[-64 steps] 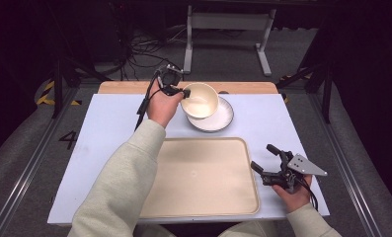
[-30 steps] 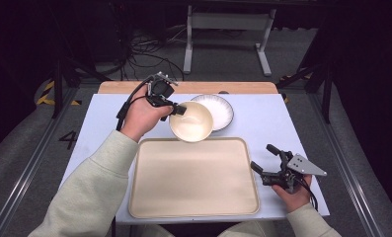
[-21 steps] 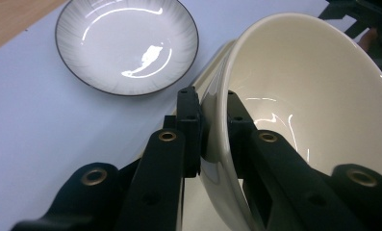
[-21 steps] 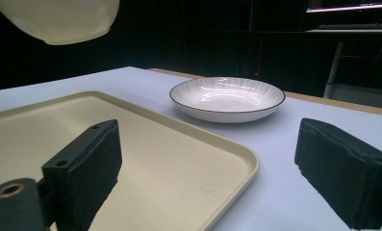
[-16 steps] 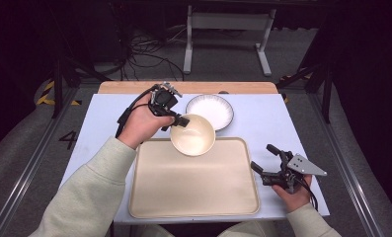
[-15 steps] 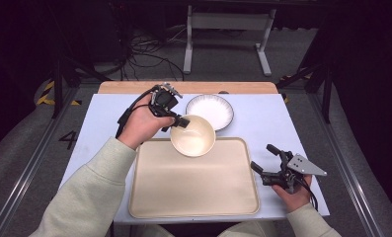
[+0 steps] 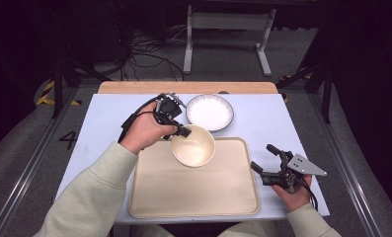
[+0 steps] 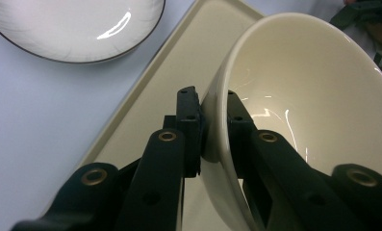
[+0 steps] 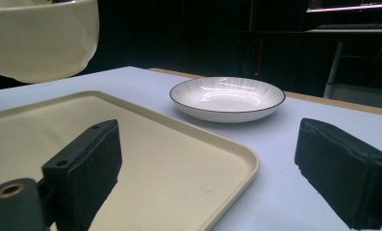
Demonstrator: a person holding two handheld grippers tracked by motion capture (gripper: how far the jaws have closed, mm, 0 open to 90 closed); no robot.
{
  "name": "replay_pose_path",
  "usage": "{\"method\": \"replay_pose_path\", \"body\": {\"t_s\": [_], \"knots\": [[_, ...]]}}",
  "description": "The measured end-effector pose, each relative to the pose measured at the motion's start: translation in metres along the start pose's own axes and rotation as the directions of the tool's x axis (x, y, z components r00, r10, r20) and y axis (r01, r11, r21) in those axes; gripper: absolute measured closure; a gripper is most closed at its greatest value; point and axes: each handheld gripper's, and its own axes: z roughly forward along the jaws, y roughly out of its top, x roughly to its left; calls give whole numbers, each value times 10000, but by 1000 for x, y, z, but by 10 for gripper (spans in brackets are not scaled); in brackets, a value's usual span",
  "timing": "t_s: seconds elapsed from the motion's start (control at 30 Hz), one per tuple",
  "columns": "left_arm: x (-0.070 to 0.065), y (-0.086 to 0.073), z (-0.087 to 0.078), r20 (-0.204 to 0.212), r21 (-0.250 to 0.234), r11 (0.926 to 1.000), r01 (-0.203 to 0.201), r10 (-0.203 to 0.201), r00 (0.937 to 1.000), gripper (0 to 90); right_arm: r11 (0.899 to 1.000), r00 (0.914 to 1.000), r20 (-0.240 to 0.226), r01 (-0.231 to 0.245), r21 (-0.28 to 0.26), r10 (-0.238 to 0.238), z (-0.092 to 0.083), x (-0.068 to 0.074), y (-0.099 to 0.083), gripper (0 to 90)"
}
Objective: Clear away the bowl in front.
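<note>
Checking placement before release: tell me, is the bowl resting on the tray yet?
No. In the right gripper view the bowl hangs clear above the tray, with dark background showing beneath its base.

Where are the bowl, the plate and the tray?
bowl [image 7: 193, 146], high view, inner bottom.
plate [image 7: 210, 111], high view, middle.
tray [image 7: 193, 190], high view, bare floor.

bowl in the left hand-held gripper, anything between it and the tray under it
Nothing visible. The bowl hangs over the far edge of the tray, clamped at its rim by the left hand-held gripper. The tray surface below is bare. The plate sits beyond the tray, and the right hand-held gripper rests off its right side.
</note>
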Motion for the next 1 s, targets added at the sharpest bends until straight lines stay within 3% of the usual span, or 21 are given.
{"method": "replay_pose_path", "body": {"t_s": [0.73, 1.0], "knots": [[-3, -10, 42, 192, 965, 9950, -261, 243, 9995, 821, 10000, 10000, 2, -24, 1, 24, 0, 0, 0, 94], [-6, -12, 53, 285, 1058, 9939, -315, 286, 9992, 820, 10000, 10000, -3, -22, -1, 22, 0, 0, 0, 95]]}}
